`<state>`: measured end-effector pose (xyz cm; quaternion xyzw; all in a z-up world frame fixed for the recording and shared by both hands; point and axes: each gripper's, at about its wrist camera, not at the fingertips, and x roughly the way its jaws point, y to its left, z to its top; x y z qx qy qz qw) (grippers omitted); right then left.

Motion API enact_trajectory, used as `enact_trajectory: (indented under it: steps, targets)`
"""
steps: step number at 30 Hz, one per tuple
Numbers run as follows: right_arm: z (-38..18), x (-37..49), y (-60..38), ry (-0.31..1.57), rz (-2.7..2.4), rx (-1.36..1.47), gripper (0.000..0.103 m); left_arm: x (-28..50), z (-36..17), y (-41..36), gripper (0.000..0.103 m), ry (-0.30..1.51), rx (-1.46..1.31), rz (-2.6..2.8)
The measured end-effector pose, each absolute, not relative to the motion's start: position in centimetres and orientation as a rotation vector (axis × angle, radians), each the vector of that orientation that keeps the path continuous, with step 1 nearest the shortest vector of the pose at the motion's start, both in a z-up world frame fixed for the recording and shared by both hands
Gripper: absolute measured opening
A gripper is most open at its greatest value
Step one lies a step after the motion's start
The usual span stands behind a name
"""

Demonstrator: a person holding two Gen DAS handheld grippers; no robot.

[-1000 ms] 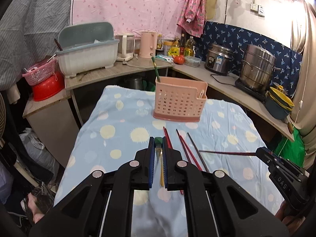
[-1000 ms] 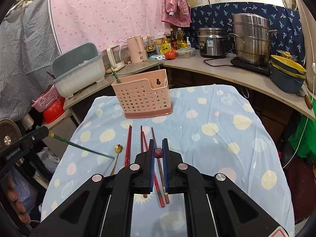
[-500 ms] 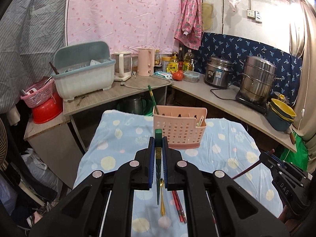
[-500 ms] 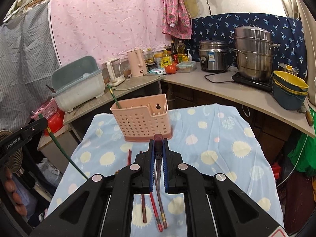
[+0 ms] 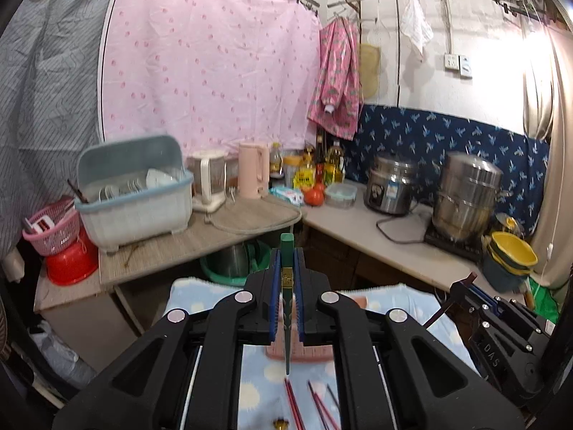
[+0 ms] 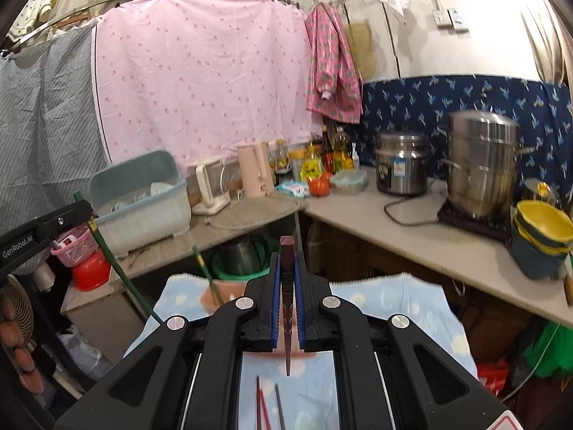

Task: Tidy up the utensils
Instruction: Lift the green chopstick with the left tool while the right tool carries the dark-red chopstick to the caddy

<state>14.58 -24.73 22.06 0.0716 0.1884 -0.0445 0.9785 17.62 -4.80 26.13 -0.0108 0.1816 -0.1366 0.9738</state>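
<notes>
My left gripper (image 5: 287, 252) is shut on a green chopstick (image 5: 287, 242), which hangs tip-down above the spotted blue cloth (image 5: 258, 376). My right gripper (image 6: 286, 256) is shut on a dark red chopstick (image 6: 286, 247), also hanging tip-down. The pink slotted basket (image 5: 308, 354) stands on the cloth, mostly hidden behind the fingers; in the right wrist view another green chopstick (image 6: 204, 268) stands in the basket (image 6: 222, 292). Red chopsticks (image 5: 293, 406) and a gold spoon (image 5: 280, 424) lie on the cloth near me. Each view shows the other gripper at its edge: the right (image 5: 462, 283) and the left (image 6: 87, 211).
An L-shaped counter (image 5: 358, 236) runs behind the table, carrying a dish rack (image 5: 136, 197), kettles (image 5: 252, 170), bottles, a rice cooker (image 5: 392, 186), a steamer pot (image 5: 465, 197) and yellow bowls (image 5: 512, 251). A green bucket (image 5: 232, 261) and a red basin (image 5: 71, 261) sit below.
Both grippers have risen well above the cloth with their chopsticks. The basket and the loose chopsticks have slid down in both views, and the basket is now behind the fingers.
</notes>
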Motion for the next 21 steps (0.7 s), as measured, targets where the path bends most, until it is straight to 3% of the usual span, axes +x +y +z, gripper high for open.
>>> enact_trajectory:
  steps: [8,21]
  targets:
    - [22.6,20.9,-25.0,0.336,-0.091,0.148,0.007,23.3,28.4,-5.4,0.007,0.311,-0.047,-0.269]
    - [15.0,26.8,-25.4,0.471,-0.074,0.192,0.007,29.6,20.1,-6.8,0.007,0.46,-0.036,-0.257]
